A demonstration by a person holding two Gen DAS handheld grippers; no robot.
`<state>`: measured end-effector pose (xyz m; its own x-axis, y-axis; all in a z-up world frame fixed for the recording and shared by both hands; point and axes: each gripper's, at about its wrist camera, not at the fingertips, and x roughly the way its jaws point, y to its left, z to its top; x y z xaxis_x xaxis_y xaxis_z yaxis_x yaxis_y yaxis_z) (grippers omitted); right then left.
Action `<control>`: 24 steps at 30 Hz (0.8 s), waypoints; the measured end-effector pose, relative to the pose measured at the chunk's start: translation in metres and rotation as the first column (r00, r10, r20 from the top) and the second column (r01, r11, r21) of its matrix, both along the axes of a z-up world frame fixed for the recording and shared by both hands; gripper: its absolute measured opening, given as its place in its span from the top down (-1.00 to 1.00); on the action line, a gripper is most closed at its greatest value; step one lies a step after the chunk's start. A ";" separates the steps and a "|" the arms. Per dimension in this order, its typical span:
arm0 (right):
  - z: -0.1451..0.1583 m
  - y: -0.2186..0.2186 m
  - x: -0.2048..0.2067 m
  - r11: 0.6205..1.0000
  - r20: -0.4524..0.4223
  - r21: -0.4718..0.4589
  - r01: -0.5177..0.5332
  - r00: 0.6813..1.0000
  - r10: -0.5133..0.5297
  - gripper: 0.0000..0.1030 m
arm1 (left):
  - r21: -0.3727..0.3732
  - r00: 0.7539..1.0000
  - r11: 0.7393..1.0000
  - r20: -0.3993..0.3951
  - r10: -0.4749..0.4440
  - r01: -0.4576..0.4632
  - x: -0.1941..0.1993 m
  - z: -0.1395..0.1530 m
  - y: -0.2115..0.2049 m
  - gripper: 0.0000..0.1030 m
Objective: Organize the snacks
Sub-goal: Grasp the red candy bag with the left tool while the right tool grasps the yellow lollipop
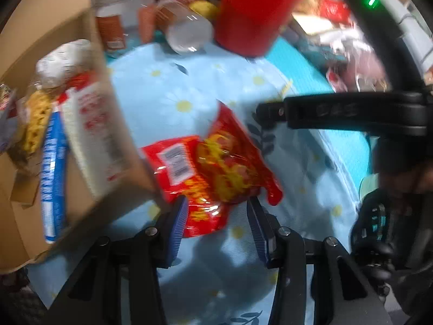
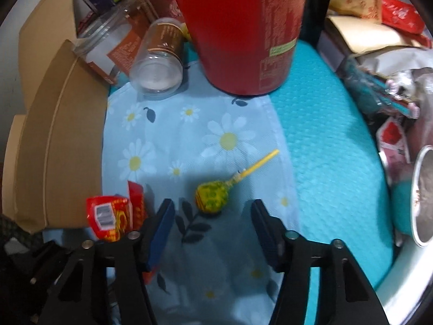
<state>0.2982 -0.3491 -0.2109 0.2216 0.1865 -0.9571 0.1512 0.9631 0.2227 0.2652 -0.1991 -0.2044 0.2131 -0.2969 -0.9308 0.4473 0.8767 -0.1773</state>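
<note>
My left tongs (image 1: 216, 214) pinch the red packet (image 1: 216, 168) beside the box (image 1: 81, 189). My right tongs (image 2: 212, 216) are open, with the lollipop (image 2: 212, 196) on the cloth (image 2: 189, 135) between the tips, not touching.

This is looking like a home, a lived-in room where someone is keeping snacks. A light blue cloth (image 2: 167, 135) printed with daisies is lying over a teal mat (image 2: 324, 140), the sort of soft cover found in a household. A cardboard box (image 1: 89, 54) is sitting at the left, holding packets of food (image 1: 54, 162). Clear plastic jars (image 2: 159, 62) are lying on their sides beside a big red tub (image 2: 243, 27). Loose wrappers and paper bags (image 2: 379, 40) are piling up at the right. Nothing is standing in tidy rows as in a shop.
</note>
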 end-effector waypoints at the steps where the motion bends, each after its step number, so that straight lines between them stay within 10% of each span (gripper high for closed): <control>1: -0.004 0.001 0.003 1.000 -0.002 0.012 0.008 1.000 -0.008 -0.01 | -0.008 1.000 1.000 0.002 0.008 -0.008 0.001 0.003 0.005 0.13; 5: -0.012 0.010 0.010 1.000 0.001 0.019 0.003 1.000 -0.003 0.48 | -0.011 0.999 0.999 0.016 0.037 -0.037 0.006 0.010 0.016 0.13; 24: 0.006 0.011 -0.035 0.990 -0.023 -0.106 -0.095 0.995 0.093 0.49 | -0.085 0.993 0.996 -0.112 -0.031 0.021 0.023 -0.005 -0.034 0.09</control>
